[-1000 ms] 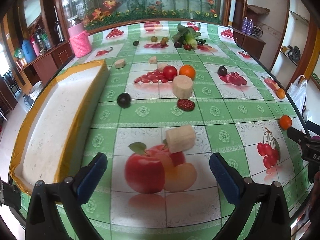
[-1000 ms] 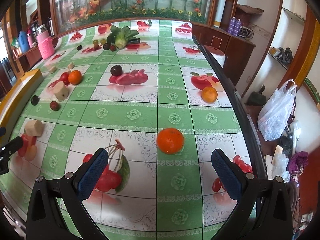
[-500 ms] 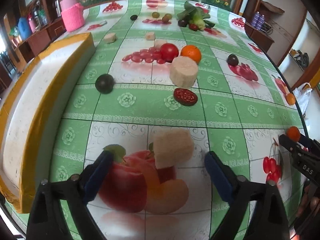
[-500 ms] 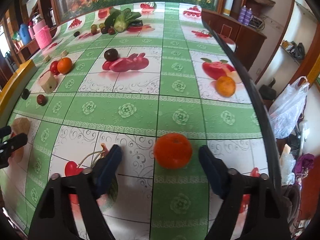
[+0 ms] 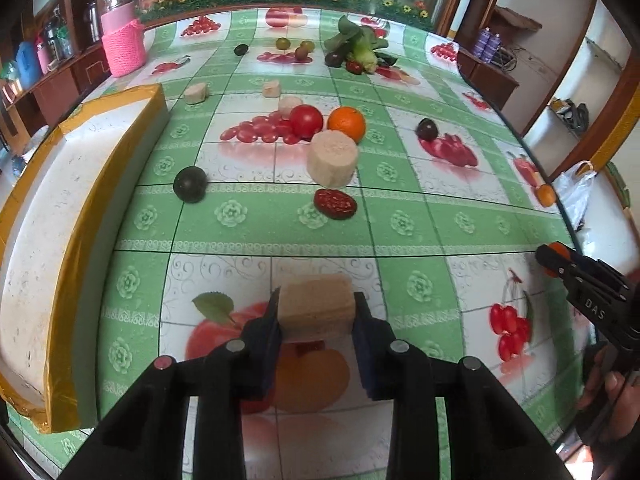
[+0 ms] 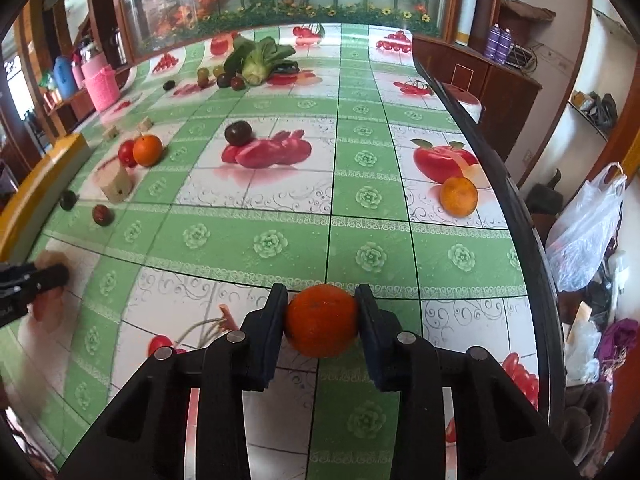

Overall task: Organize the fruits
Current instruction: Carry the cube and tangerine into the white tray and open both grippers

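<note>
- Left wrist view: white foam box [image 5: 60, 208] with yellow tape rim sits along the left edge of the table [image 5: 400, 216] — nothing visible inside it.
- Left gripper [image 5: 316, 312] jaws closing, both pads against the sides of a pale banana chunk [image 5: 316, 310] that sits on the printed apple at the near edge.
- Loose on the cloth beyond: a larger banana chunk [image 5: 332, 158], a red date [image 5: 335, 204] just in front of it, a dark plum [image 5: 190, 184] near the box, tomato [image 5: 306, 121] and orange [image 5: 346, 123] side by side.
- Right gripper shows at the right edge, an orange fruit at its tip.
- Right wrist view: right gripper [image 6: 322, 320] jaws closing, pads touching both sides of a tangerine [image 6: 322, 320] — it sits on the cloth near the front.
- Second tangerine [image 6: 459, 196] lies by the right table edge, well apart.
- Box corner visible at far left; contents cannot be seen.
</note>
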### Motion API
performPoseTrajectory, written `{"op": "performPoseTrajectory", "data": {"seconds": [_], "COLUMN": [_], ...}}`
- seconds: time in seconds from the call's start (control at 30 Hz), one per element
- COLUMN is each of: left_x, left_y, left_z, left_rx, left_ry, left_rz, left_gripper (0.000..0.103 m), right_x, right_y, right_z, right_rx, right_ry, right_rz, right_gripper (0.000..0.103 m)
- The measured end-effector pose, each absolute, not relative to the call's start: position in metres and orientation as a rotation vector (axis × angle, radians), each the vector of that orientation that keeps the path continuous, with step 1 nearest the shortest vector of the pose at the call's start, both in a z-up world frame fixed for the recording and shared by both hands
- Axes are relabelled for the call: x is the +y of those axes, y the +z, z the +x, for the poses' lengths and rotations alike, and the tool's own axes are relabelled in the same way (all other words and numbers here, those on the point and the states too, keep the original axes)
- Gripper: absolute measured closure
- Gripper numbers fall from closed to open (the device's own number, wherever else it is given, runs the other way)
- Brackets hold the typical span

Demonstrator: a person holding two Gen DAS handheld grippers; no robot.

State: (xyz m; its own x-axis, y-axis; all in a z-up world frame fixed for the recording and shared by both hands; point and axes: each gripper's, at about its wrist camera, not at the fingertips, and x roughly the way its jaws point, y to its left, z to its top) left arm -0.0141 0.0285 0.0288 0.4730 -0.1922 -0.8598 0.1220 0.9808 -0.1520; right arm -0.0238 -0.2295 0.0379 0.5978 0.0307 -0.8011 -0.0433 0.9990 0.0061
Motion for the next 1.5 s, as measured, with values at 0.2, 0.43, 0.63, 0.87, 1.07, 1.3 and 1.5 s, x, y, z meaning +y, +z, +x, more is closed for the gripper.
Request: {"op": "performPoseTrajectory", "data": {"seconds": [0.2, 0.43, 0.63, 0.87, 1.07, 1.3, 1.5], "left_x": [0.046, 0.093, 0.156, 0.230, 0.267, 0.281, 0.281], "left_y": [0.053, 0.076, 0.088, 0.069, 0.047, 0.029, 0.019], "left_z": [-0.024, -0.033, -0.039, -0.036, -0.027, -0.023, -0.022], "left_rx": [1.013, 0.947, 0.891, 0.903, 0.942, 0.983, 1.013], "left_ry": [-0.237, -0.196, -0.084, 0.101, 0.191, 0.206, 0.216], "left_rz": [-0.113, -0.168, -0.212, -0.218, -0.201, -0.177, -0.151], "left_gripper": [0.068, 0.068, 0.068, 0.068, 0.068, 0.068, 0.067], "right_x": [-0.202, -0.131, -0.050, 0.060, 0.144, 0.188, 0.187], "right_y": [0.063, 0.077, 0.090, 0.099, 0.075, 0.037, 0.024], "right_z": [-0.030, -0.014, 0.008, 0.037, 0.062, 0.086, 0.091], "right_rx": [0.880, 0.869, 0.876, 0.880, 0.911, 0.970, 1.017], "right_ry": [0.075, 0.222, 0.396, 0.581, 0.663, 0.654, 0.633], "right_rz": [-0.041, -0.054, -0.059, -0.149, -0.261, -0.370, -0.369], "right_gripper": [0.069, 0.069, 0.069, 0.069, 0.069, 0.069, 0.069]}}
